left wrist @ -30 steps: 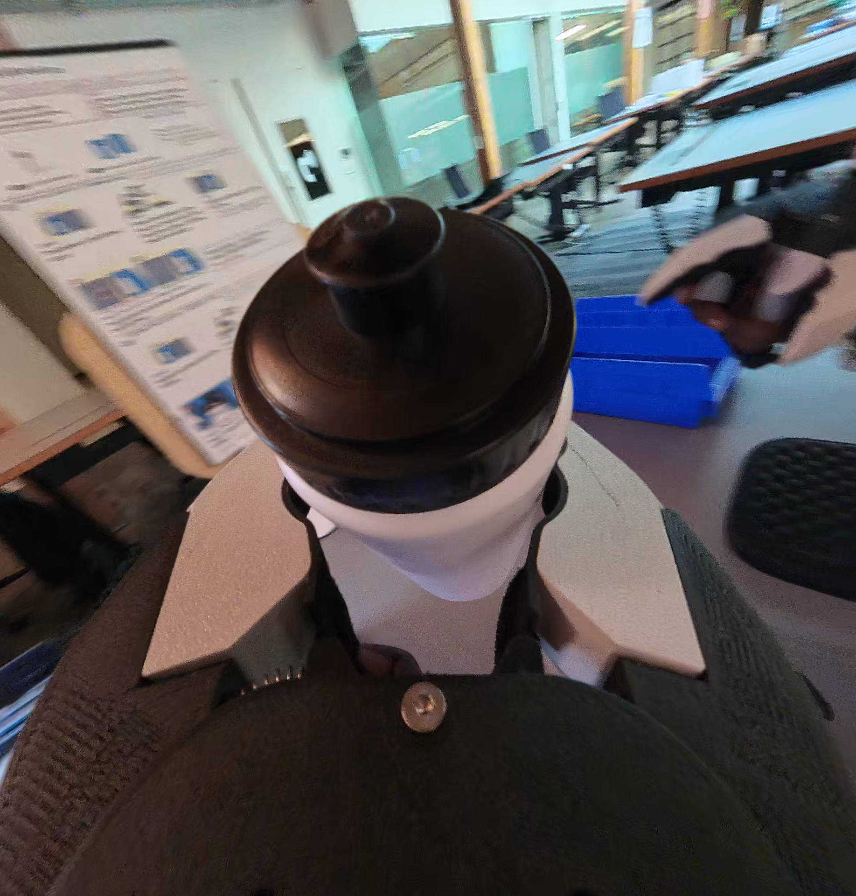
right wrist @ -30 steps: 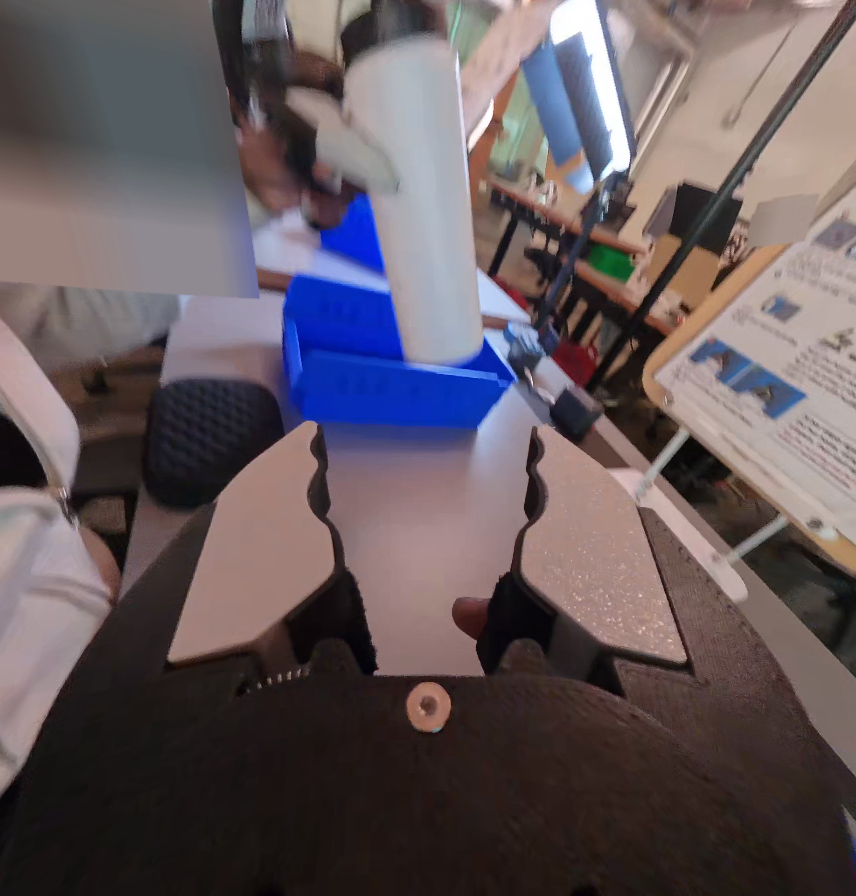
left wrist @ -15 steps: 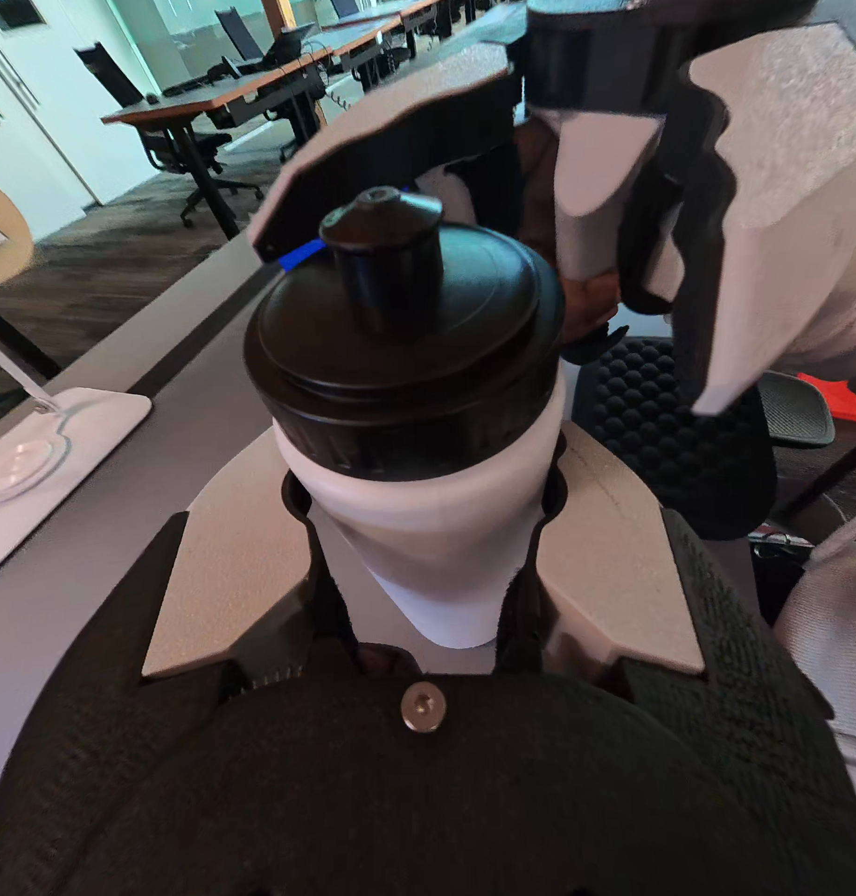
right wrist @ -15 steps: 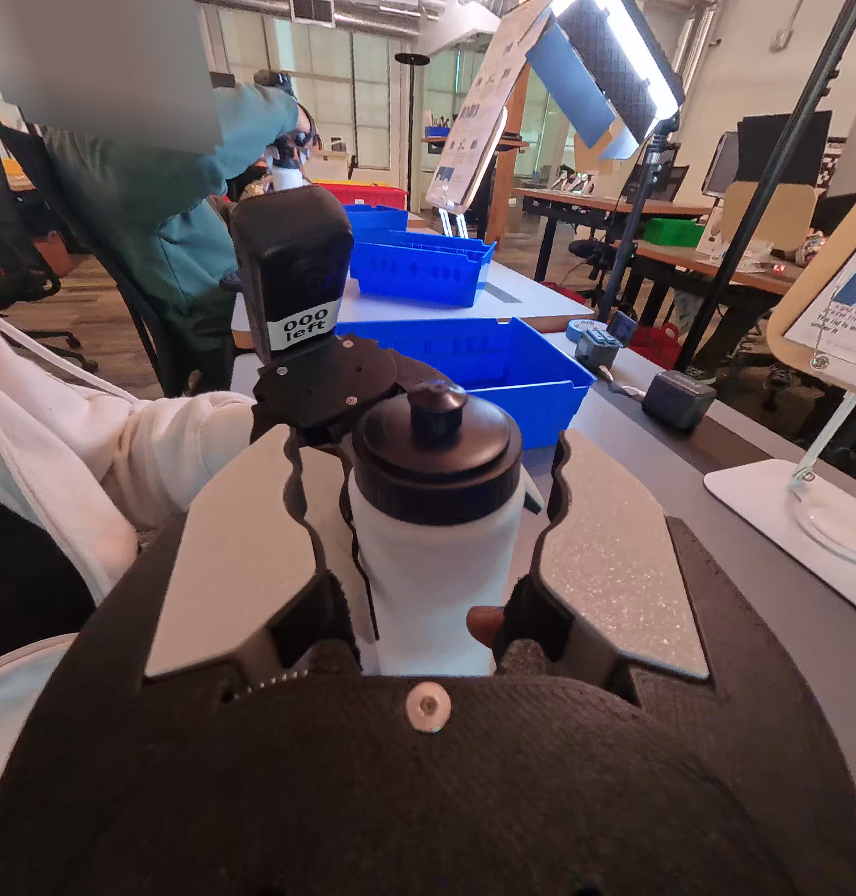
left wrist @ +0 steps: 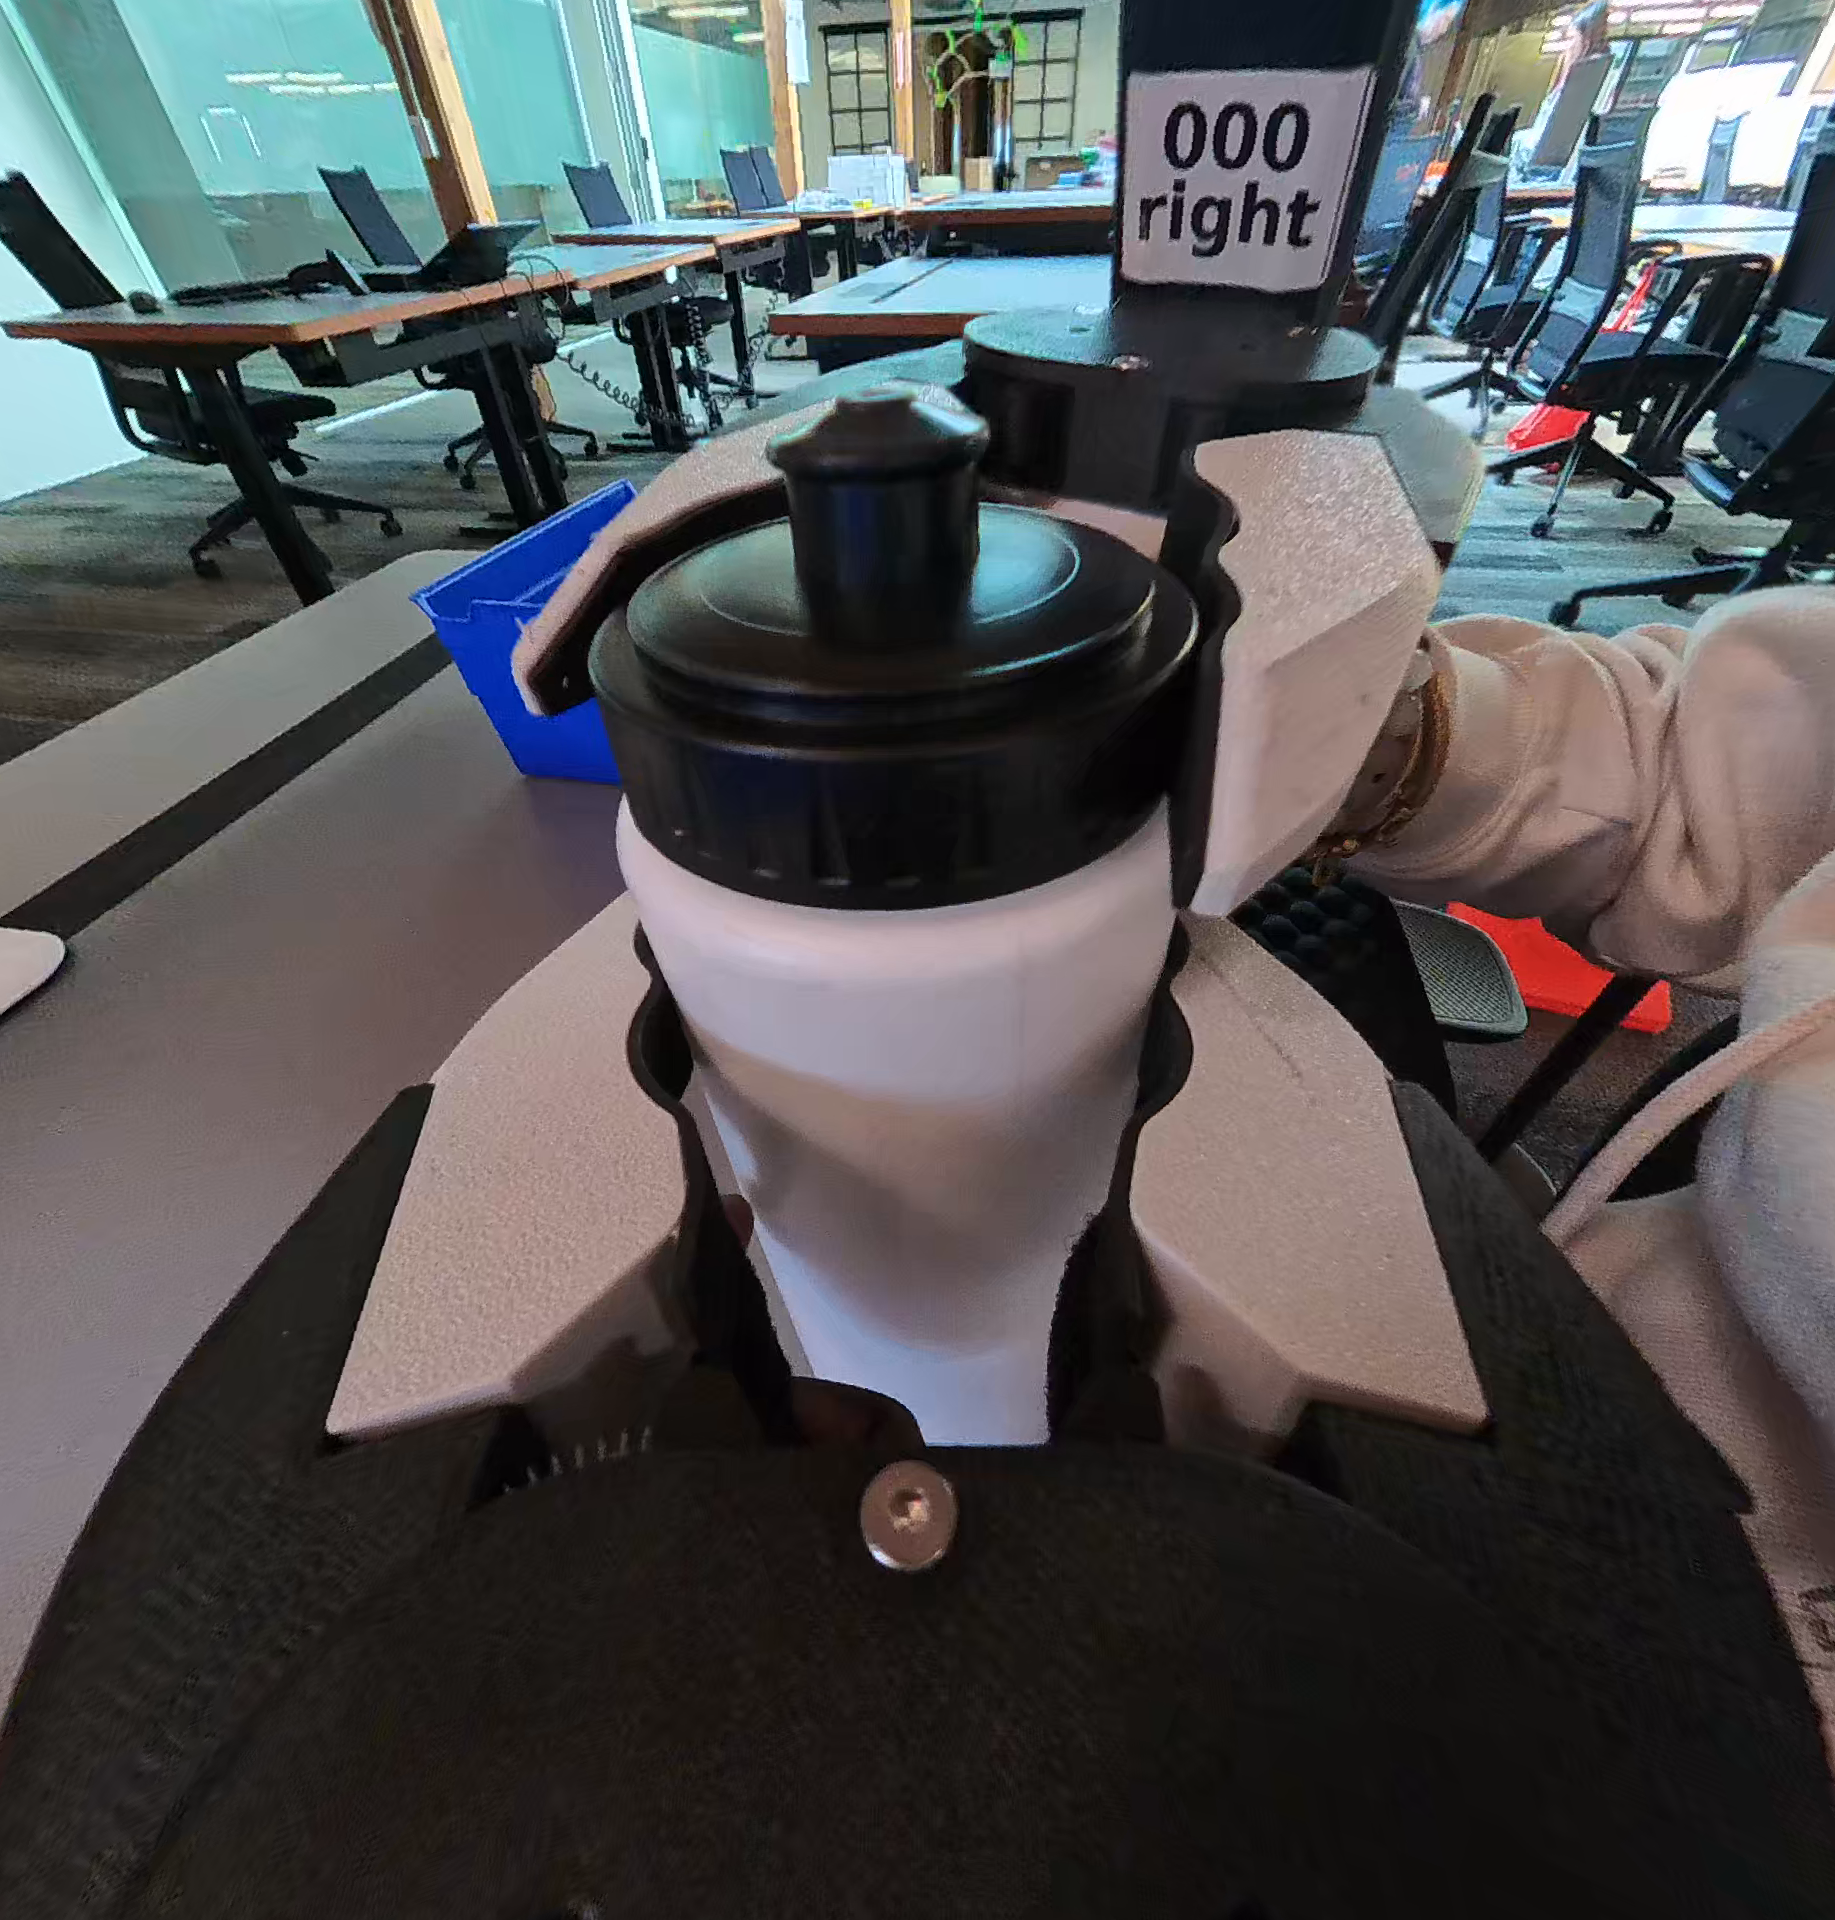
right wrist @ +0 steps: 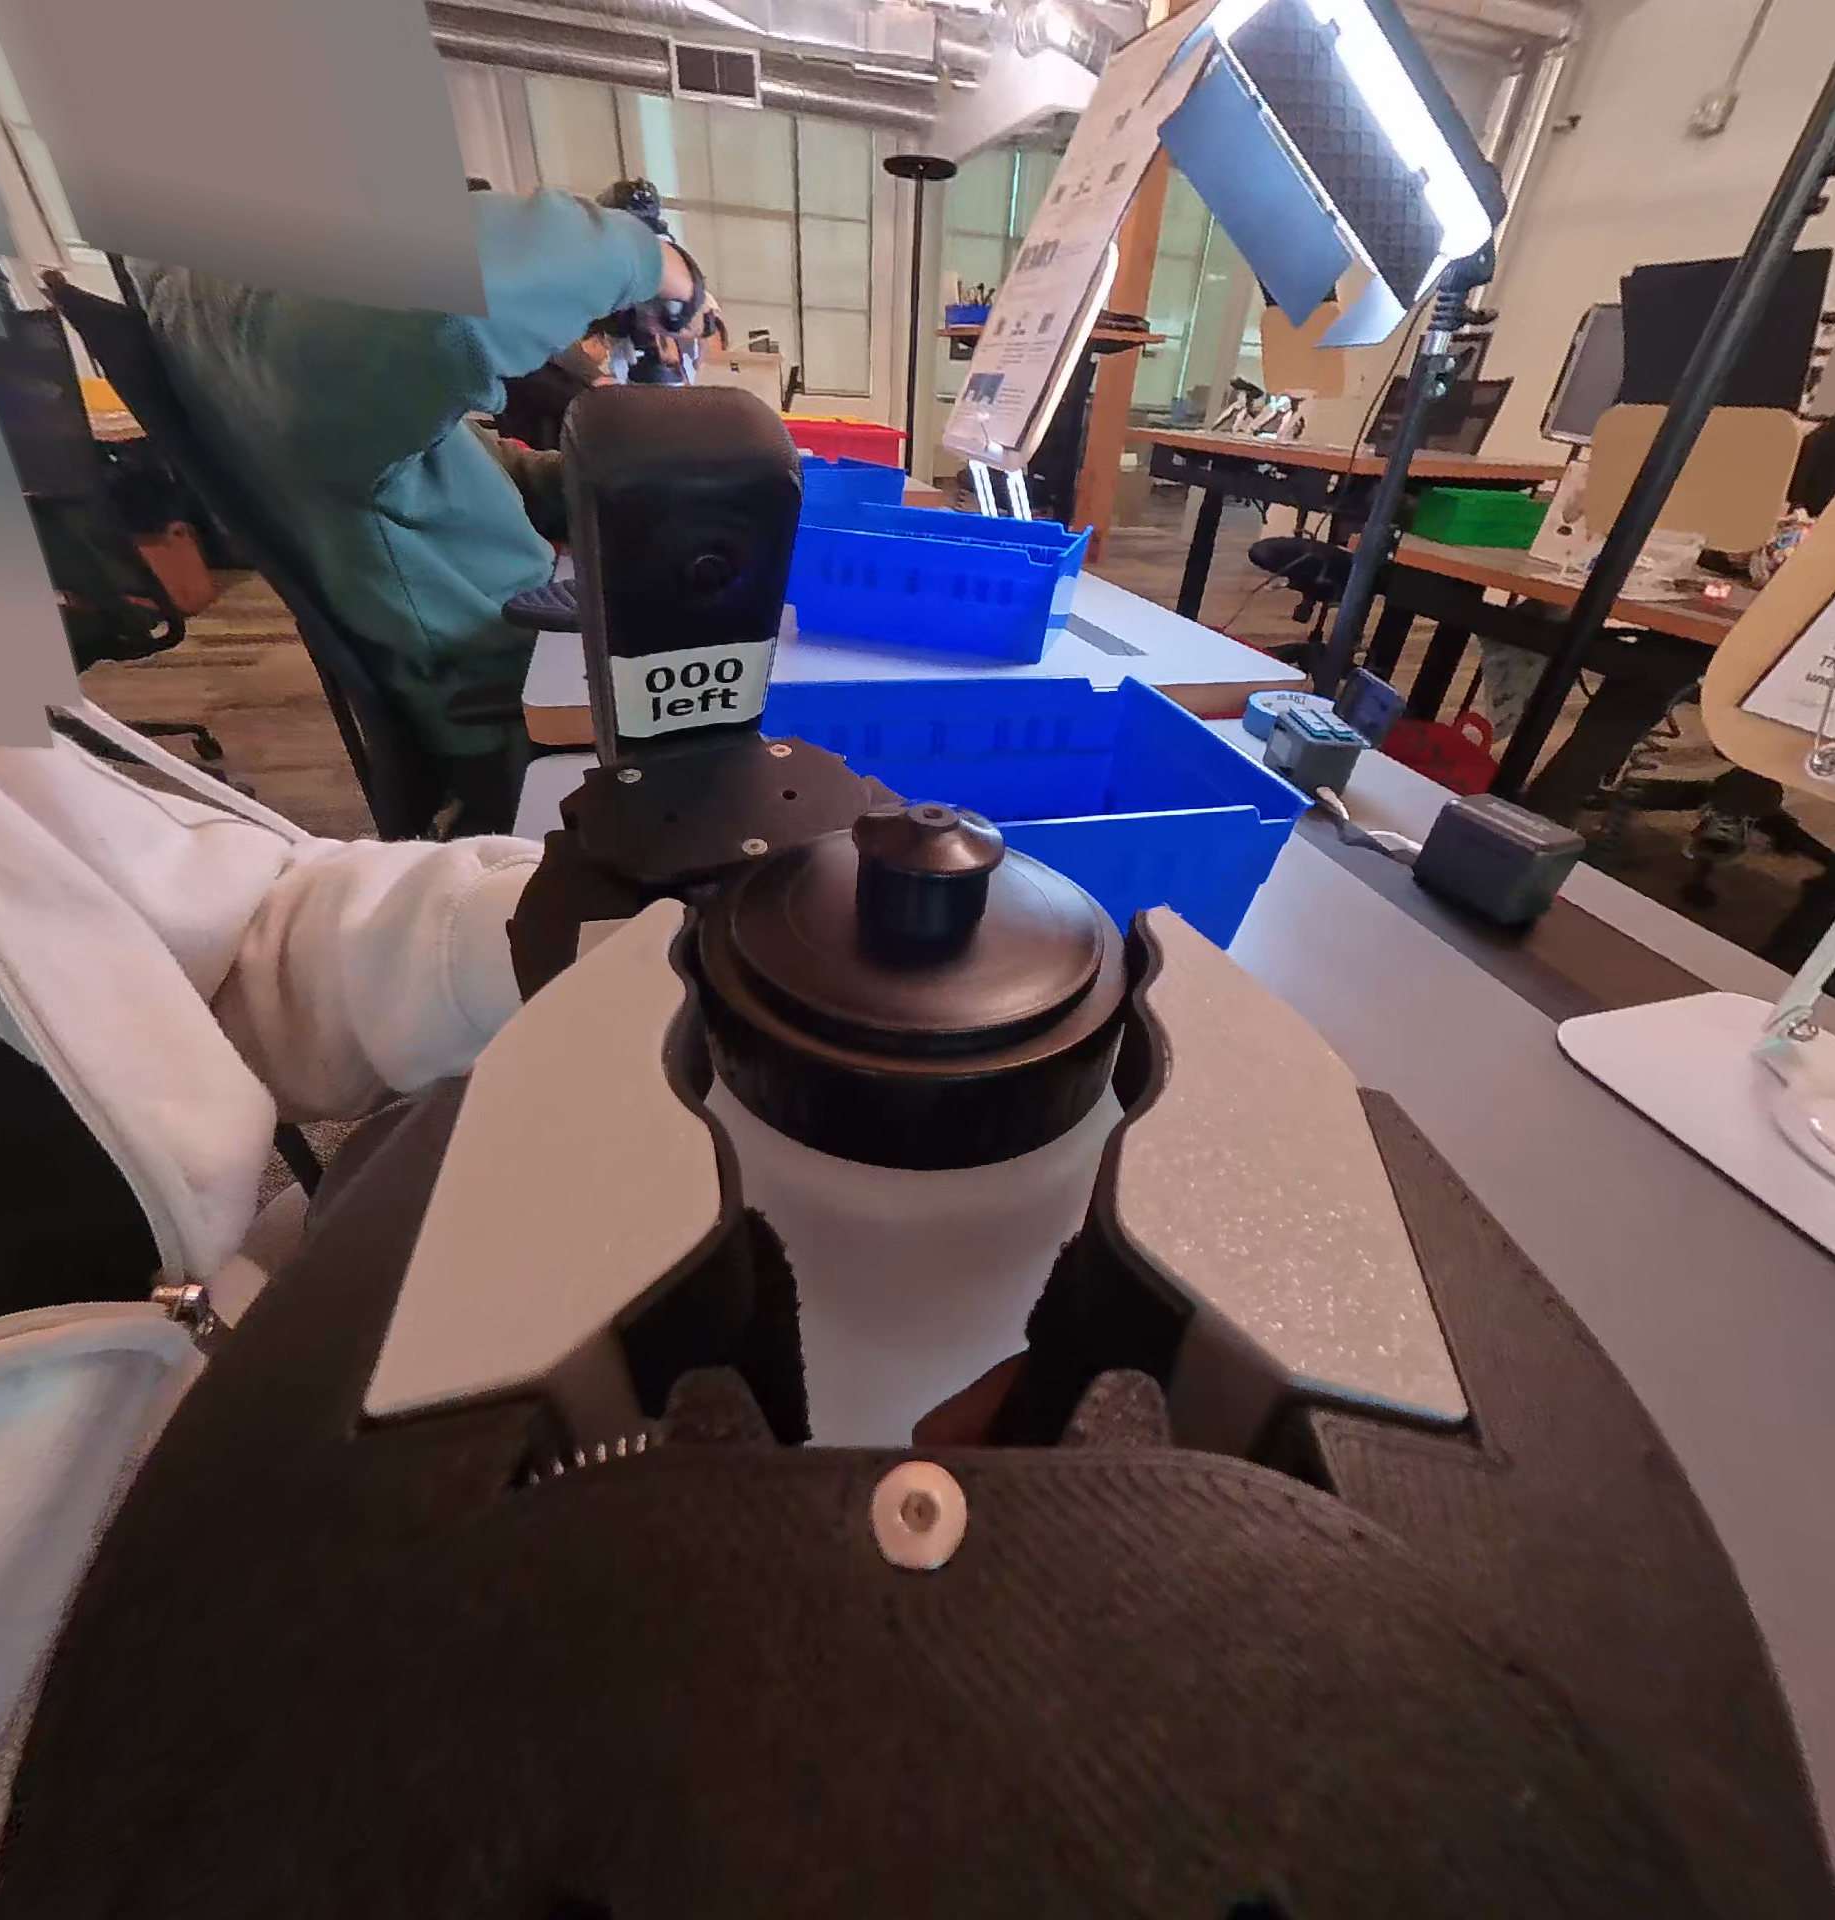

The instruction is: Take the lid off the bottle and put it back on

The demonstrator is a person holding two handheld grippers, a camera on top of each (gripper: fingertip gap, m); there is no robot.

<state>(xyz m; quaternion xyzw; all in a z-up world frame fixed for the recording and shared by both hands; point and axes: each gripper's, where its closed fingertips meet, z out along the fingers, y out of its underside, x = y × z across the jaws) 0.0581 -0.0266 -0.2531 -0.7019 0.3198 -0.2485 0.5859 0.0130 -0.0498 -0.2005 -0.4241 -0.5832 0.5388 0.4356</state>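
Bottle (left wrist: 892, 1039): white plastic body, upright, held above the grey table (left wrist: 217, 1039), black lid (left wrist: 892, 707) with pull spout still seated on its neck. Left gripper (left wrist: 908, 1049): jaws closed on the bottle's white body just below the shoulder; right gripper (right wrist: 908, 997): jaws set against opposite sides of the lid's ribbed rim, clamping it. Surroundings: blue bin (right wrist: 1048, 758) on the table behind the bottle, white sleeve (left wrist: 1619, 790) beside the grippers.
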